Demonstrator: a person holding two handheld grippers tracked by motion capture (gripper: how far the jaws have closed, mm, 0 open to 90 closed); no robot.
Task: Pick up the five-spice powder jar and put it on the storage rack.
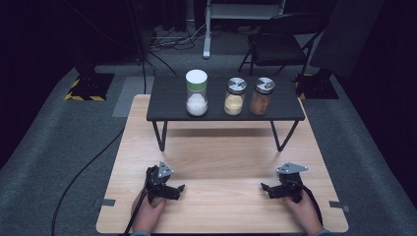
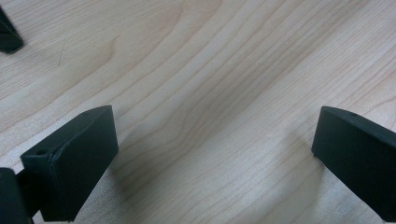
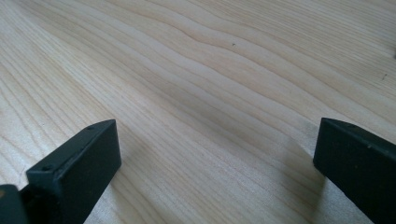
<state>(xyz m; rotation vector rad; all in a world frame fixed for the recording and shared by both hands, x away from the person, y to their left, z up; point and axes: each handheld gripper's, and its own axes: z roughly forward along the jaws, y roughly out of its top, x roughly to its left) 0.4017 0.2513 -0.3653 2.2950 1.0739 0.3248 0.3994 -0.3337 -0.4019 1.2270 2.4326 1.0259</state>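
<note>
Three jars stand in a row on a low black shelf at the back of the wooden table: a white-lidded jar of white grains, a metal-lidded jar of yellow powder and a metal-lidded jar of brown powder. My left gripper rests low over the table's front left, open, its jaws pointing right. My right gripper sits at the front right, open, pointing left. In the left gripper view and the right gripper view the jaws stand wide apart over bare wood with nothing between them.
The shelf stands on thin black legs with room beneath it. A folding chair and stand bases sit on the grey floor behind the table. A black cable runs along the floor at the left.
</note>
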